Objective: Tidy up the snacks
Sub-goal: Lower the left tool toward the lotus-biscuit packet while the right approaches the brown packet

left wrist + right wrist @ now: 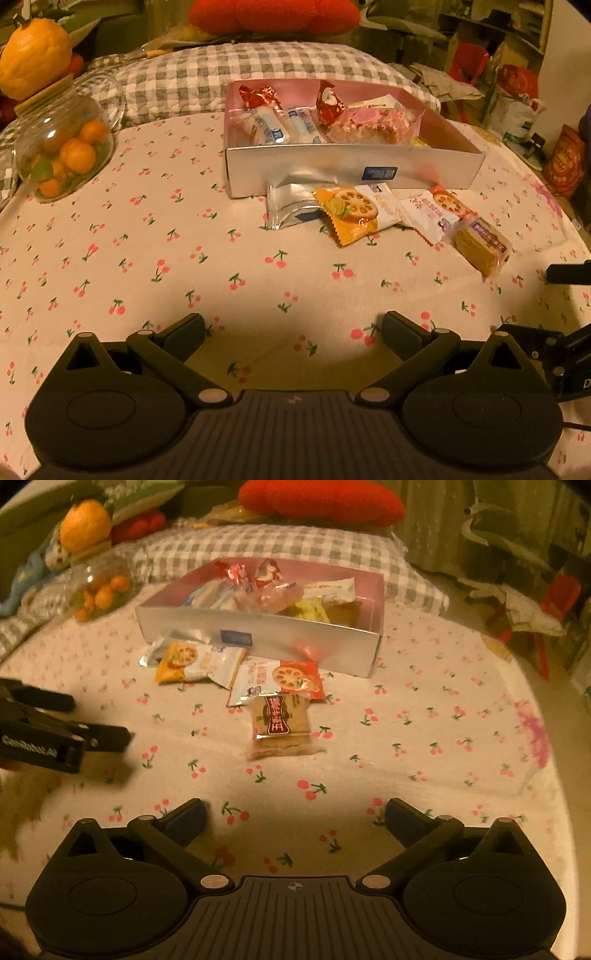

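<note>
Both claws gape empty (four packets [279, 720] outside one box [258, 642]).

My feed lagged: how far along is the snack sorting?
Done: several wrapped snacks already lie in the silver box. In hand: nothing; the left hand-held gripper and right hand-held gripper are both open and empty. Left: four packets on the cloth, including the orange lotus-root packet and the brown cracker packet.

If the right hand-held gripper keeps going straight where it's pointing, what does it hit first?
Probably the brown wafer pack, lying straight ahead of the open right hand-held gripper; only bare tablecloth lies between. Depth is uncertain.
</note>
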{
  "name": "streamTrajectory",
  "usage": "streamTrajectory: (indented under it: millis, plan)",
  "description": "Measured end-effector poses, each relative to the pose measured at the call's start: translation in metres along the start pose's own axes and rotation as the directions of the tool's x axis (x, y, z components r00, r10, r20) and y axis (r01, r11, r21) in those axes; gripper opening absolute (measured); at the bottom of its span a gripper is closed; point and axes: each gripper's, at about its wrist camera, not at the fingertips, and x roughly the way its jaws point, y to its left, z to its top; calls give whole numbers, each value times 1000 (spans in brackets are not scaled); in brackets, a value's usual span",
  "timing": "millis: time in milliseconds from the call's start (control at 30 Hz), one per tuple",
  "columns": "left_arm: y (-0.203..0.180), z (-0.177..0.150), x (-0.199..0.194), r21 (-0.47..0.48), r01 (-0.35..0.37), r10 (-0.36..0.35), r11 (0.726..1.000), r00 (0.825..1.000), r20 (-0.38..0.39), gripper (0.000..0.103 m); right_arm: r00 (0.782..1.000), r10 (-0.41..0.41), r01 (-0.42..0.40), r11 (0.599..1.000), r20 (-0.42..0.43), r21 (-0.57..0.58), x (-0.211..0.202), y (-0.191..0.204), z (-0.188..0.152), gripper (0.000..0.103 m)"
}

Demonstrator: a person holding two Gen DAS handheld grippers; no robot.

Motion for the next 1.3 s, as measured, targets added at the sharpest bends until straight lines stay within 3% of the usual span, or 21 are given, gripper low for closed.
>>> streamTrajectory:
  millis: [267,500,667,800,900,1100,1200,1300]
  plan:
    - [-1,5,10,37,25,-27,999,998,61,103,998,45,-44,999,42,-30,9,-4,6,103]
    - [-4,15,19,173,68,-88,983,990,112,103,996,67,-64,996,65,-56,17,-3,13,103]
    - [-13,20,19,326,50,-103,944,984,148,103,995,78,-73,995,69,-69,21,-3,17,103]
    - [-25,26,19,452,30,-117,891,979,167,94,995,76,-71,995,72,-67,24,-2,21,103]
    - [-30,32,23,514,39,-140,857,977,160,87,995,72,-68,996,70,-64,26,-1,24,103]
    - [-33,44,27,602,73,-172,795,979,109,87,994,82,-77,994,71,-74,28,-2,27,103]
    - [-34,52,30,613,116,-188,781,981,54,86,994,83,-78,994,68,-79,30,-1,30,103]
    - [-33,58,33,594,168,-208,786,978,-1,82,994,83,-77,993,72,-85,32,0,32,102]
